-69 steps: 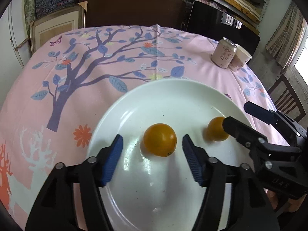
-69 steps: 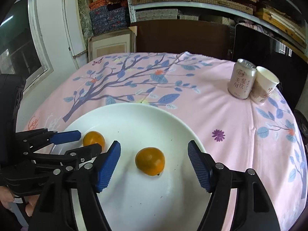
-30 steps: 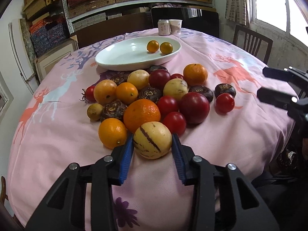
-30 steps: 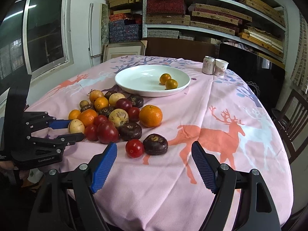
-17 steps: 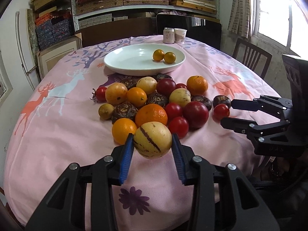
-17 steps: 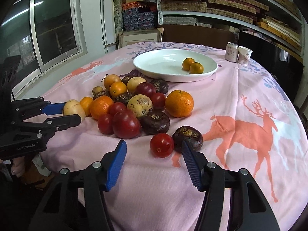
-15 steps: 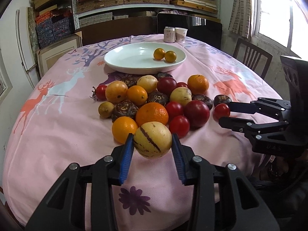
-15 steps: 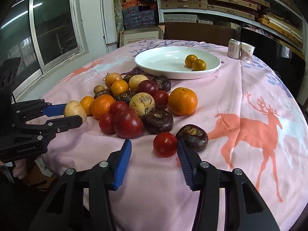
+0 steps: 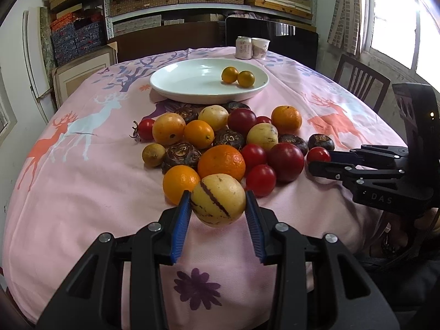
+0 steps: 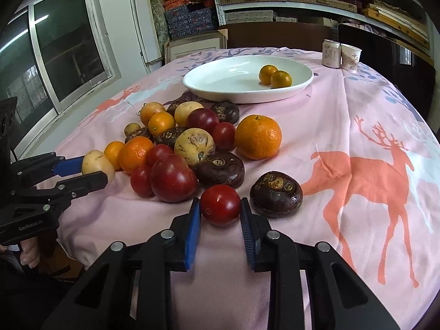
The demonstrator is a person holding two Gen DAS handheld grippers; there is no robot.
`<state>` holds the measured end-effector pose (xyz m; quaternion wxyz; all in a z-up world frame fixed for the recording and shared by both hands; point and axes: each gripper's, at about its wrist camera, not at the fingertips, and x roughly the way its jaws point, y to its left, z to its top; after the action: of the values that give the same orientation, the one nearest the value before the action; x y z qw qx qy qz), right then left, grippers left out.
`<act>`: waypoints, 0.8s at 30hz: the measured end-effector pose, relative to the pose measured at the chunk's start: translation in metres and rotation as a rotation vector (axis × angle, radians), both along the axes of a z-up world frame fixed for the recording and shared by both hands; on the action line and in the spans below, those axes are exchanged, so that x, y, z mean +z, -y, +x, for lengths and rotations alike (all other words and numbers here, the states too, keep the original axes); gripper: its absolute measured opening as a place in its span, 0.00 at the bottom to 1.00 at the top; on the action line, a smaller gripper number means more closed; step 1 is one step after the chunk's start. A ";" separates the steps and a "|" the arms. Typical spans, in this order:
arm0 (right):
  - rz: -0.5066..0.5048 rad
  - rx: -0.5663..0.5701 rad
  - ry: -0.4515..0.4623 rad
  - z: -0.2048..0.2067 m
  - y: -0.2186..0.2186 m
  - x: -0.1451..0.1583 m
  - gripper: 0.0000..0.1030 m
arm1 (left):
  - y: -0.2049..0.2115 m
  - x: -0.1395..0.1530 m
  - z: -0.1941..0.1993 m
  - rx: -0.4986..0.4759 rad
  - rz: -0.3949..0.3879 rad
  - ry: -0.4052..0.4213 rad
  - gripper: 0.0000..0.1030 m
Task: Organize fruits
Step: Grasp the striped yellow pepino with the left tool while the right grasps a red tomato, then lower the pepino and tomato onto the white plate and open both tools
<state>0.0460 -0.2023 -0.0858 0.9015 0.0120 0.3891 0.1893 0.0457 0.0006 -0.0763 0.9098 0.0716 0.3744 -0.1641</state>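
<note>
On the pink deer-print cloth of the desk (image 10: 357,115), your right claw (image 10: 220,213) has just closed on a small round red tomato (image 10: 220,204), while your left claw (image 9: 218,210) grips a pale yellow purple-striped melon (image 9: 218,202).

Bright daylight from window (image 9: 396,13), glare there, fisheye-bent edges, dark corners, sharp.

Pink-clothed table (image 9: 82,192) bears plate (image 9: 192,93), fruit pile (image 9: 220,143), can (image 9: 243,47), cup (image 9: 260,48).

I couldn't read the print on the can (image 9: 243,47) or paper cup (image 9: 260,48), too small. Dark fruit (image 9: 236,106) sat half hidden behind the pile; chair (image 9: 360,83) partly cut off.
</note>
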 end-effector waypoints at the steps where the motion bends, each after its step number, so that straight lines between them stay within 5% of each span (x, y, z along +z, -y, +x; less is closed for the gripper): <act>1: 0.006 0.005 0.009 -0.002 0.001 0.003 0.28 | 0.000 0.001 0.000 0.000 -0.002 0.003 0.37; 13: 0.104 -0.051 0.124 0.019 0.052 0.072 0.28 | -0.010 0.046 0.038 -0.019 -0.049 0.043 0.37; 18: 0.143 -0.060 0.139 0.078 0.063 0.104 0.28 | -0.002 0.073 0.101 -0.015 -0.056 0.072 0.37; 24: 0.157 -0.083 0.097 0.185 0.044 0.104 0.28 | 0.018 0.074 0.209 0.003 -0.128 -0.008 0.38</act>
<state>0.2312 -0.2465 0.0186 0.9226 0.0895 0.3280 0.1821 0.2546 -0.0175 -0.0021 0.9113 0.0121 0.3668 -0.1867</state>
